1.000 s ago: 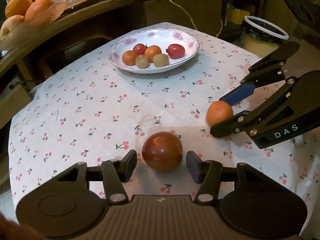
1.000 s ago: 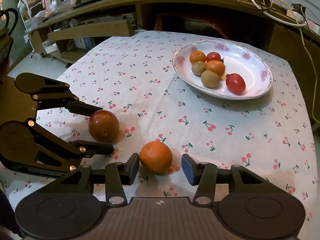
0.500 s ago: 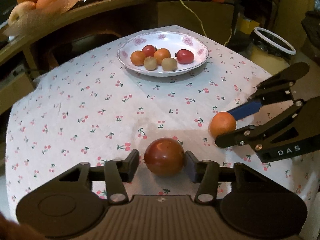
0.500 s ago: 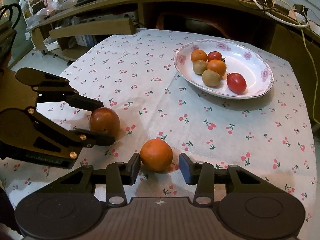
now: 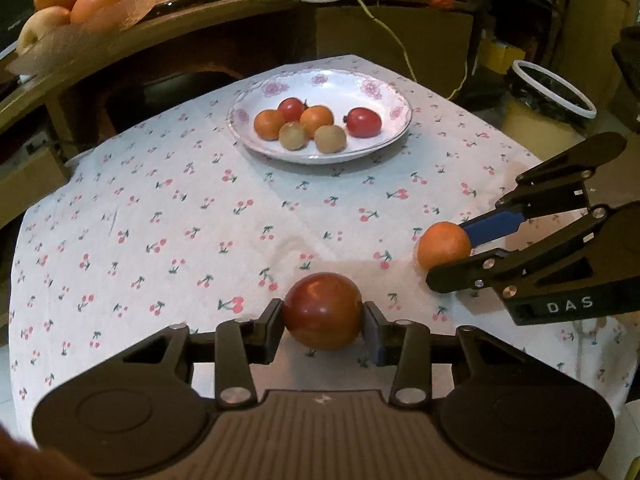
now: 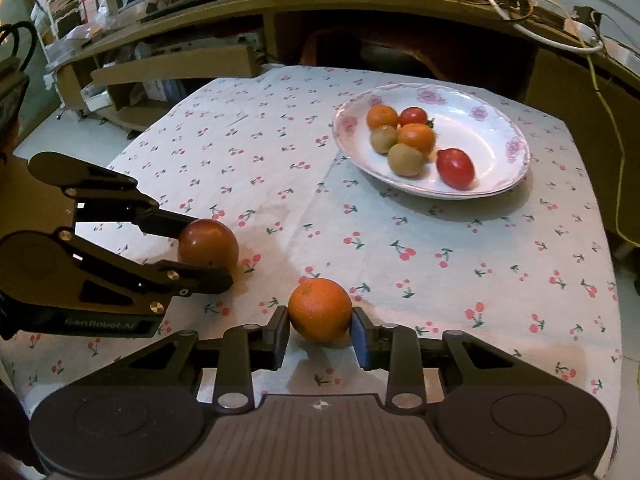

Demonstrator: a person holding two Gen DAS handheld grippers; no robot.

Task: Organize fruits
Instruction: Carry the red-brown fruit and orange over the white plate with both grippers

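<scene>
Left wrist view: the left gripper point(image 5: 323, 322) is closed against a dark red tomato point(image 5: 322, 310) on the bench point(image 5: 160, 216). Bare cloth lies between it and the white plate point(image 5: 320, 80), which holds six small fruits. A shelf behind carries cables.

Right wrist view: the right gripper point(image 6: 320, 330) pinches an orange point(image 6: 320, 309), just beside the tomato; the plate sits far right.
</scene>
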